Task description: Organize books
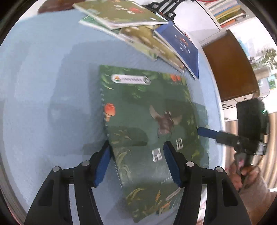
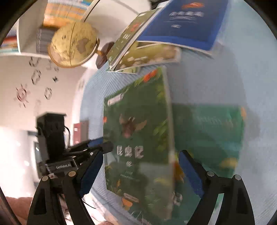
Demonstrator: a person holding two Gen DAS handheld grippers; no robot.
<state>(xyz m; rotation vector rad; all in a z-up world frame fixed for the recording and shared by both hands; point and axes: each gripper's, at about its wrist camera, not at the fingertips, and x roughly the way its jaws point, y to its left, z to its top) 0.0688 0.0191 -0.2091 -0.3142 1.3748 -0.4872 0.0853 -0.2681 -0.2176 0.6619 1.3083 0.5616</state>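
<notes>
- Your left gripper (image 1: pixel 136 147) is showing at the bottom of the left wrist view, jaws parted, with the spine edge of the green insect book (image 1: pixel 148 124) lying between the blue pads; whether the pads are pressing on it you cannot tell from the blur.
- That book is lying flat on the light blue tablecloth (image 1: pixel 43 77), mid-frame.
- Your right gripper (image 2: pixel 140 155) is standing wide open over the same green insect book (image 2: pixel 136 131), nothing clamped.
- Only the left view is showing your right gripper (image 1: pixel 204 131) coming in from the right edge, its blue tip at the book's edge, with your hand (image 1: pixel 242 174) below it.
- Only the right view is showing a globe (image 2: pixel 74 45) in the upper left and wall stickers (image 2: pixel 36 77) below it.
- Both views are showing the loose stack at the top: an olive book (image 1: pixel 124 13) and a blue book (image 1: pixel 181 46).
</notes>
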